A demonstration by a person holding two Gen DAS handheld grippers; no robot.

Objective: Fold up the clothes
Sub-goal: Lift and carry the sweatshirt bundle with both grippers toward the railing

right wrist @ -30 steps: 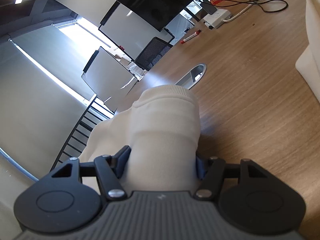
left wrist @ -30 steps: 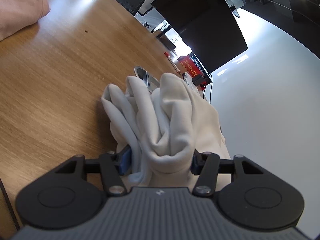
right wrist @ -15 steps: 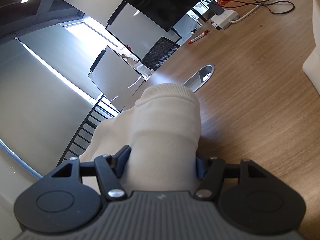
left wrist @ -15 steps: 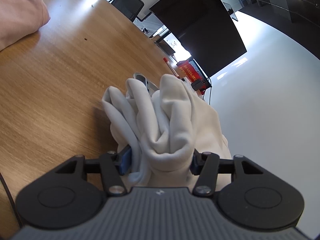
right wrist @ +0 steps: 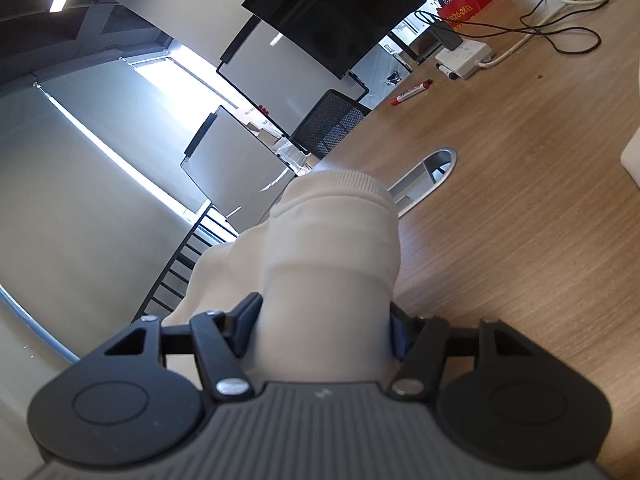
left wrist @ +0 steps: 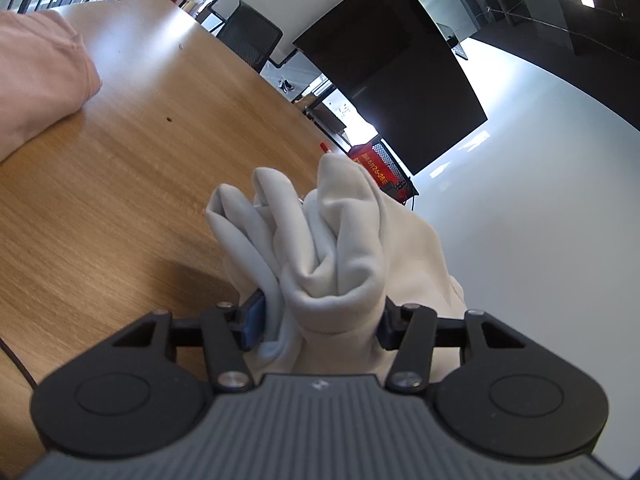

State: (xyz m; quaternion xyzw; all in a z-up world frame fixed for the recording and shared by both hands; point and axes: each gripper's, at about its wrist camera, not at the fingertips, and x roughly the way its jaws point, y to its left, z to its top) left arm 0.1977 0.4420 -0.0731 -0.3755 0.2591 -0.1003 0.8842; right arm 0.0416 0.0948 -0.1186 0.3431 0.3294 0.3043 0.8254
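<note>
My left gripper (left wrist: pixel 320 326) pinches bunched white garment (left wrist: pixel 332 248) folds above the wooden table (left wrist: pixel 120 184), my right gripper (right wrist: pixel 326 330) clamps its ribbed cuff (right wrist: pixel 340 184)

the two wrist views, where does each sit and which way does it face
Left wrist: sits on the left hand-held gripper, looking along its fingers at the bunched cream garment it clamps, over the wooden table.
Right wrist: sits on the right hand-held gripper, clamped on a ribbed cuff.
Shared: table, black screen, red marker.
</note>
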